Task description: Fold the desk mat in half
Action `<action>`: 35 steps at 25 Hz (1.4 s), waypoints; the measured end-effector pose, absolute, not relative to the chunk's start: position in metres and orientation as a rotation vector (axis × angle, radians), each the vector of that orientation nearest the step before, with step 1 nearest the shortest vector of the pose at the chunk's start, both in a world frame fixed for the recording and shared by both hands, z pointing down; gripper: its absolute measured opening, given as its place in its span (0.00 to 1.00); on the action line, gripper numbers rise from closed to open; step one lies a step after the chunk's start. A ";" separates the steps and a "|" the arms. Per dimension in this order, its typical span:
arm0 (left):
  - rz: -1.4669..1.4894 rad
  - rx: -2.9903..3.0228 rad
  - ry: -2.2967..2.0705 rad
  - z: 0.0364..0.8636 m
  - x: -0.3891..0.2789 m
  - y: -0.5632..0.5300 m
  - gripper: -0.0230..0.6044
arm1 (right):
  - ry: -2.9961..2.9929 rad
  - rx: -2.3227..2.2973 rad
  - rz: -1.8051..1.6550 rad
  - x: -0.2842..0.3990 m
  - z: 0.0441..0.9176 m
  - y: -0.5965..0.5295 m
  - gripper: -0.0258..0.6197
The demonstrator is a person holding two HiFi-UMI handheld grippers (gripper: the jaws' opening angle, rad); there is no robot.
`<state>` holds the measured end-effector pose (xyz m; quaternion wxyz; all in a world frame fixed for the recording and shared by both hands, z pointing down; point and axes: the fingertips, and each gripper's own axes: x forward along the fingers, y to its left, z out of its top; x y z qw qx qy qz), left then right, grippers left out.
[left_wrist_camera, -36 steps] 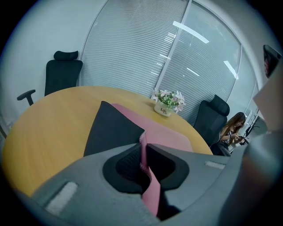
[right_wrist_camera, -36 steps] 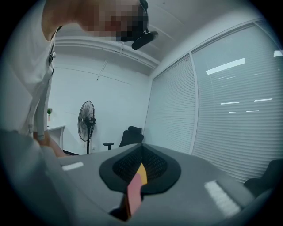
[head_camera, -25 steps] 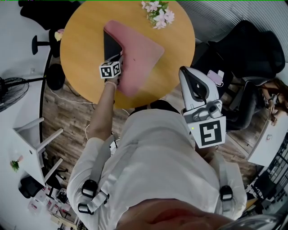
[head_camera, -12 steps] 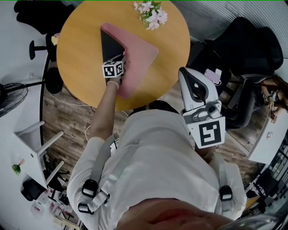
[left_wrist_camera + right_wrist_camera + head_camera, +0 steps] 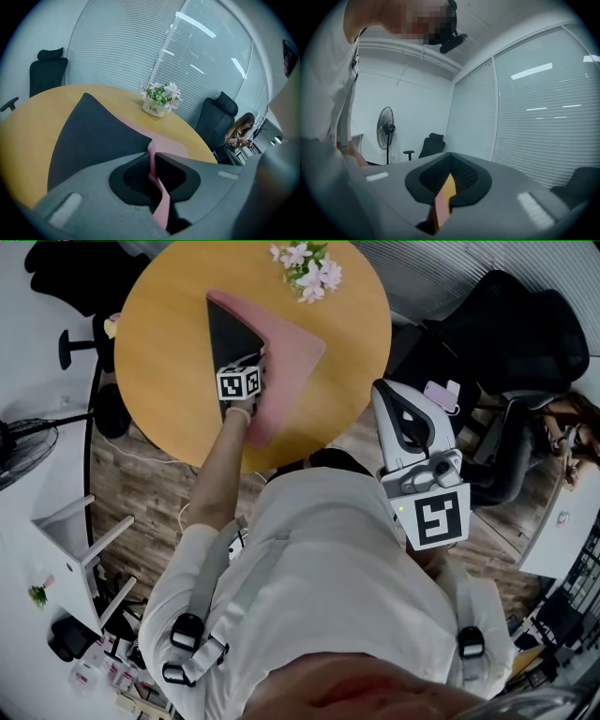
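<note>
Left claw (image 5: 152, 157) pinches the lifted mat (image 5: 291, 343) edge (right claw (image 5: 442, 194) closed, idle); that thin grip could slip mid-fold.

One mat (image 5: 291, 352), flowerpot (image 5: 153, 108); perhaps two chairs (image 5: 216, 119)

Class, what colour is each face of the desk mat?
The mat is pink on one face, black on the other; clearest in the left gripper view.
</note>
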<state>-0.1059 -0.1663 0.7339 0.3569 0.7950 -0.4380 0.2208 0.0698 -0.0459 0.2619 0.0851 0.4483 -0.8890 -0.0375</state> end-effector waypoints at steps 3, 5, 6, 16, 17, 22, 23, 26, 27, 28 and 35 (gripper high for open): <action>0.572 2.053 -1.117 0.735 -0.098 -0.167 0.10 | -2.650 1.341 -0.112 0.072 0.262 -0.046 0.05; 0.583 2.053 -1.103 0.736 -0.092 -0.167 0.10 | -2.648 1.343 -0.108 0.074 0.262 -0.047 0.05; 0.593 2.052 -1.095 0.737 -0.090 -0.167 0.10 | -2.647 1.344 -0.106 0.075 0.263 -0.047 0.05; 0.606 2.054 -1.049 0.742 -0.059 -0.172 0.10 | -2.644 1.346 -0.097 0.078 0.266 -0.050 0.05; 0.613 2.057 -1.042 0.742 -0.055 -0.172 0.10 | -2.643 1.348 -0.094 0.079 0.267 -0.050 0.05; 0.643 2.077 -1.010 0.745 -0.037 -0.171 0.10 | -2.636 1.357 -0.085 0.083 0.269 -0.050 0.05; 0.645 2.078 -1.005 0.745 -0.033 -0.171 0.10 | -2.634 1.358 -0.082 0.085 0.269 -0.050 0.05; 0.652 2.079 -0.992 0.748 -0.022 -0.171 0.10 | -2.629 1.365 -0.077 0.089 0.271 -0.050 0.05; 0.655 2.080 -0.988 0.749 -0.019 -0.172 0.10 | -2.628 1.367 -0.077 0.090 0.271 -0.050 0.05; 0.657 2.082 -0.984 0.749 -0.015 -0.172 0.10 | -2.626 1.368 -0.077 0.092 0.272 -0.050 0.05; 0.672 2.090 -0.961 0.754 0.009 -0.179 0.10 | -2.614 1.379 -0.065 0.100 0.275 -0.051 0.05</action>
